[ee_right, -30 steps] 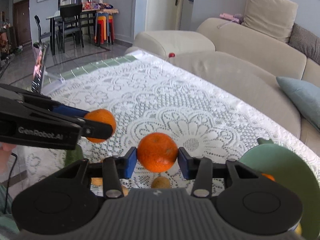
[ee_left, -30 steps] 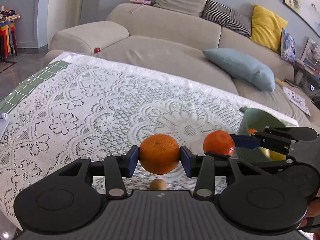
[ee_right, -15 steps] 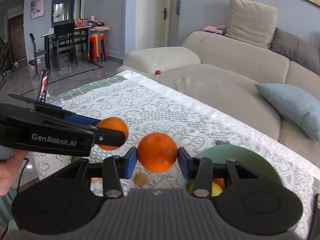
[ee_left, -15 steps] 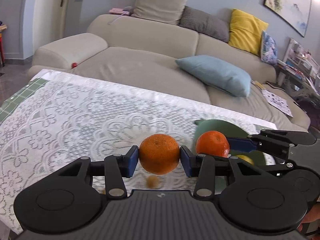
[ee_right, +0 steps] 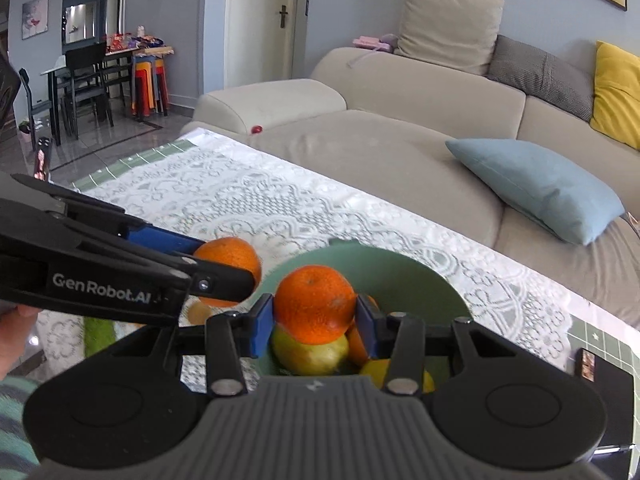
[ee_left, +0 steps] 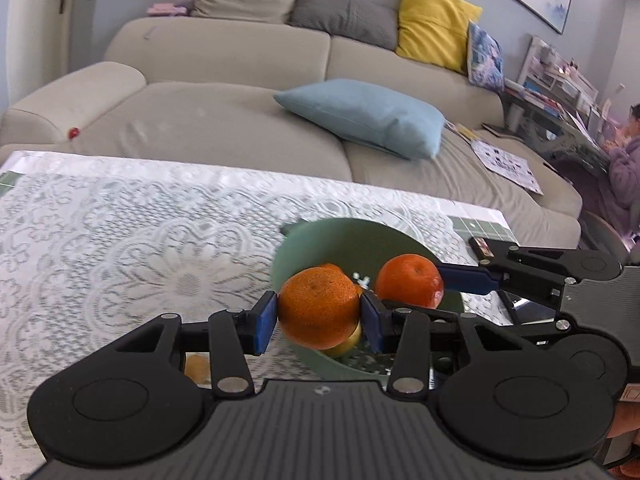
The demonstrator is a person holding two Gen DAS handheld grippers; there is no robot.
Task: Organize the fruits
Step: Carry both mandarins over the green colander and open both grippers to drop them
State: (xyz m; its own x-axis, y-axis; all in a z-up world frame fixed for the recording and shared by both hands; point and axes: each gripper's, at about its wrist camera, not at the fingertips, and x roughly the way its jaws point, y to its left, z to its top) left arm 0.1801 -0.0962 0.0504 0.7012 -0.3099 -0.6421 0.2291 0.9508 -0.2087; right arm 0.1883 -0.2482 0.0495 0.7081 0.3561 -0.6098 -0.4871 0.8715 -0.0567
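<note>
Each claw pinches an orange, the left gripper its orange and the right gripper its orange, above the green bowl at lower centre, so release comes next.

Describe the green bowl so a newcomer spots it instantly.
On the lace-covered table in front of the beige sofa, look near the end by the blue cushion. The green bowl there holds yellow and orange fruit, the table's only container.
</note>
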